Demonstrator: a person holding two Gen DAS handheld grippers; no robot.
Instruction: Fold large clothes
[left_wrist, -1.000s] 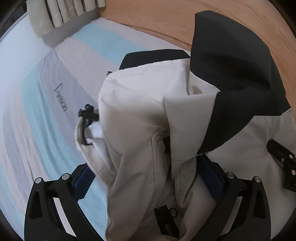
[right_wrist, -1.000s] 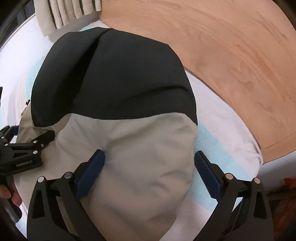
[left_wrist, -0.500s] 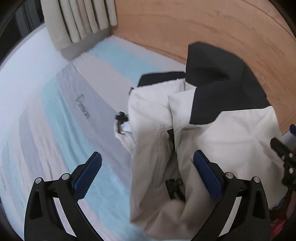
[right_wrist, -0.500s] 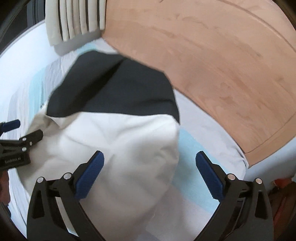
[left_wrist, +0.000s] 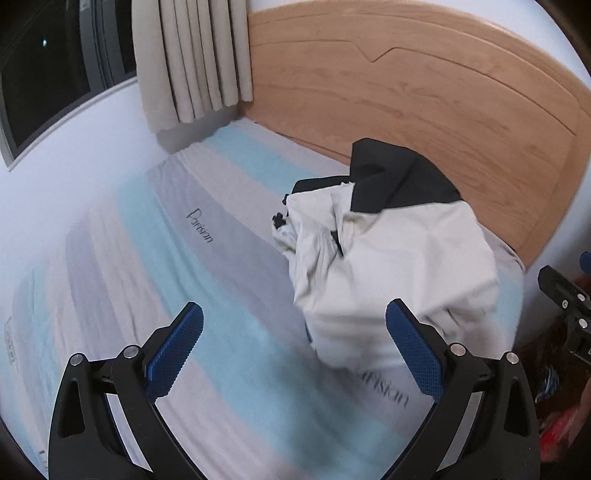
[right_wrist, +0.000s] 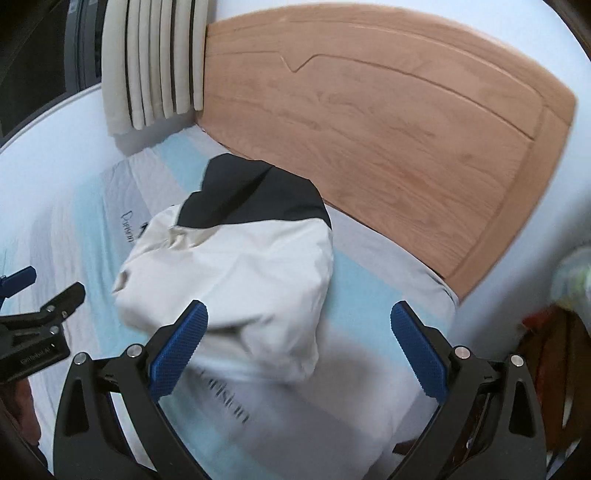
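Jacket (left_wrist: 391, 266), cream-white with a black upper panel, lies bunched in a loose folded heap on the striped bedsheet (left_wrist: 192, 280), close to the wooden headboard (left_wrist: 443, 110). Seen from the left wrist camera, the heap sits ahead of the left gripper (left_wrist: 294, 349) and off toward its right-hand jaw, whose blue pad overlaps the lower edge of the cloth in the picture; whether pad and cloth touch cannot be told. The left gripper's jaws stand wide apart with only sheet between them, holding nothing. The black panel is the part of the jacket farthest from the jaws, nearest the headboard, and a small dark toggle or cord end pokes out at the heap's far left side. From the right wrist camera, the jacket (right_wrist: 236, 273) lies ahead of the right gripper (right_wrist: 299, 349) and toward its left-hand jaw, with that jaw's blue pad in front of the near hem. The right gripper's jaws are likewise spread wide and empty, with the jacket's lower corner and the printed lettering on the sheet between them. The left gripper shows at the left edge of this view, apart from the cloth. Beige curtains (left_wrist: 192, 59) hang beyond the jaws at the far left beside the headboard, next to a dark window (left_wrist: 55, 66).
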